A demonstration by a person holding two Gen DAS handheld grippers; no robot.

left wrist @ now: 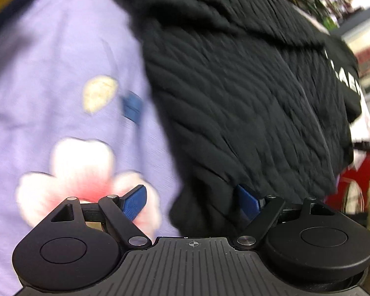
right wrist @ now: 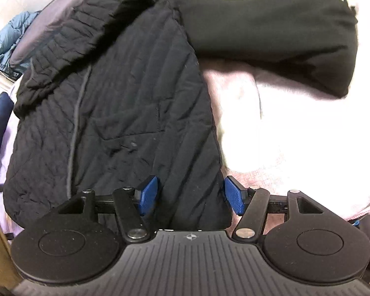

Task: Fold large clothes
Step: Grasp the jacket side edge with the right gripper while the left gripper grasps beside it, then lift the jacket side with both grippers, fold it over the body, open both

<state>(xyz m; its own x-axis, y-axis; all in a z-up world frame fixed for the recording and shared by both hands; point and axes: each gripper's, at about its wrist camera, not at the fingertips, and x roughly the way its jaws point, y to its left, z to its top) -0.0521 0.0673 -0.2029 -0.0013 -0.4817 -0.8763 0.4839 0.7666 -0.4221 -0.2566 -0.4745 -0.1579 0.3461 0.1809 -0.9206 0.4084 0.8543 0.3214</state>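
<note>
- left gripper (left wrist: 193, 203): jaws spread wide, nothing between the blue pads (left wrist: 135, 203); lower edge of the black quilted jacket (left wrist: 234, 93) sits right at the right-hand pad, contact unclear (motion blur)
- right gripper (right wrist: 191, 196): jaws open, straddling the jacket's bottom edge; fabric lies between the pads (right wrist: 148, 194), not pinched
- black quilted jacket (right wrist: 116, 103): spread over the pile, grey piping line running down its left part, a flap or sleeve folded across the top left
- lavender cloth (left wrist: 49, 74) under/left of the jacket, with a pink flower print (left wrist: 86, 170), a beige patch (left wrist: 100, 93) and a small blue tag (left wrist: 132, 107)
- black garment with white lettering "BLAEN…" (right wrist: 271, 17) lies just beyond the jacket's upper right, overlapping a pale pink fluffy cloth (right wrist: 296, 133)
- blue puffy garment (right wrist: 9, 39) at far left, well apart
- red item (left wrist: 355, 185) at far right, blurred
</note>
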